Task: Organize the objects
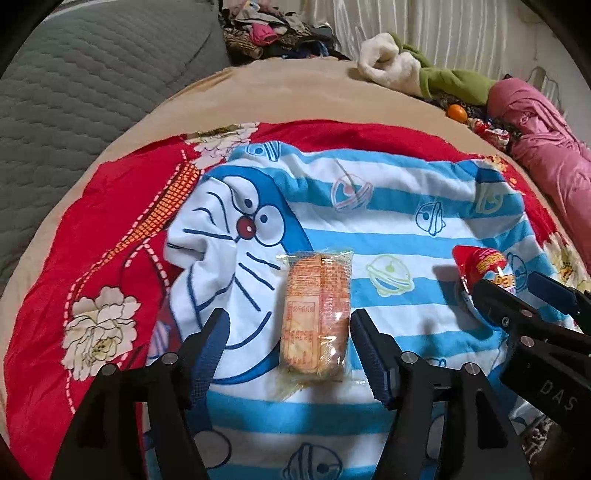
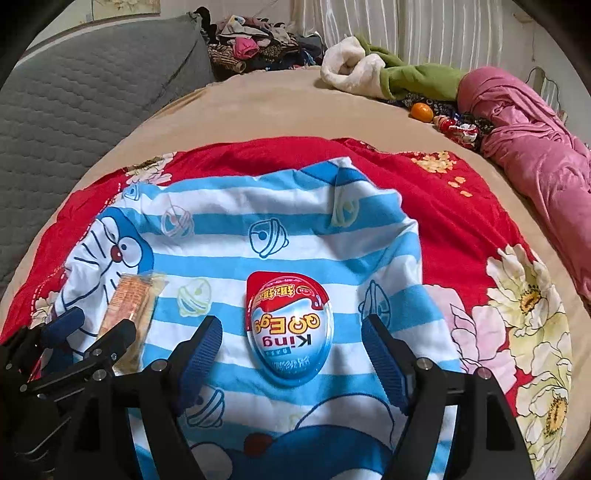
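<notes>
Item 1: orange clear-wrapped biscuit packet (image 1: 316, 314), lying on blue-striped cartoon cloth (image 1: 388, 236), between wide, non-touching jaws of left gripper (image 1: 288, 347).
Item 2: red-and-blue plastic egg-shaped package (image 2: 290, 325), same cloth, between wide jaws of right gripper (image 2: 291, 350).
Step, judged: both placed and released. Next: withdraw clear.

Tan bed (image 2: 280, 107), grey quilted headboard (image 2: 92, 81), pale curtain (image 2: 424, 33) behind.

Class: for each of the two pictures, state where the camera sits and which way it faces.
Left wrist: on the left hand-held gripper, facing down along its fingers at the biscuit packet.
Right wrist: on the right hand-held gripper, facing down at the egg toy.
Shared: both items, striped cloth, each other's gripper.
</notes>
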{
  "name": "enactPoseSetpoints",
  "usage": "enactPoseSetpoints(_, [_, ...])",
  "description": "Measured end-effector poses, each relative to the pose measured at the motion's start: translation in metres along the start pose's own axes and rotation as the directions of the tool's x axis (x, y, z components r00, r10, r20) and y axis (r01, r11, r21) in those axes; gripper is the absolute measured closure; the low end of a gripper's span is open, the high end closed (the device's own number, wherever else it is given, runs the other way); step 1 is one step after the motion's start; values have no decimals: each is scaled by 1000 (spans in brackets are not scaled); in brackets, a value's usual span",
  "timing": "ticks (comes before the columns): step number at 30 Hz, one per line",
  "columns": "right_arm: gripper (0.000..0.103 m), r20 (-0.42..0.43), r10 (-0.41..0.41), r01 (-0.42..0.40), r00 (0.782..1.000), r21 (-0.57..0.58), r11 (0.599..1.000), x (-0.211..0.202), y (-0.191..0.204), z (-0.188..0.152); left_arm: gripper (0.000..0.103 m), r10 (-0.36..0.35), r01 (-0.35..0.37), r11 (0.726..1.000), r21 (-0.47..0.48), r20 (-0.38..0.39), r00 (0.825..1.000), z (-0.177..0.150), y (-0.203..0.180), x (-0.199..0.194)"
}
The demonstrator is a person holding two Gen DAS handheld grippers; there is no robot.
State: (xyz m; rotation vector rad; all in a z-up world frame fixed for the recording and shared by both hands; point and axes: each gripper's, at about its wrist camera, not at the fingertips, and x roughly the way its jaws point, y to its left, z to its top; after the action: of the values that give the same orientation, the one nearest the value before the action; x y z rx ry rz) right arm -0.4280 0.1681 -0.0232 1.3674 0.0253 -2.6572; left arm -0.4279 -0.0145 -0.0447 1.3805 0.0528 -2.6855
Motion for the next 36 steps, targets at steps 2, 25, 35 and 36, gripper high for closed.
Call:
enactPoseSetpoints(2, [25, 7, 1, -1, 1000, -2, 1000, -6, 1, -1, 33, 2, -2, 1000, 0, 7, 1000, -1, 1, -7])
enactPoseSetpoints(25, [12, 125, 16, -18, 992, 11, 1000, -100, -1, -11, 29, -38, 41, 999, -17, 148, 988, -9, 7, -112])
enactPoseSetpoints(35, [5, 177, 26, -27, 984, 5, 1000, -146, 3, -20, 26, -31, 38, 999, -30, 185, 982, -23, 14, -154])
enactPoseSetpoints(36, [5, 179, 27, -28, 983, 3, 1000, -151, 4, -21, 26, -38, 44, 999, -32, 187, 982, -25, 15, -159])
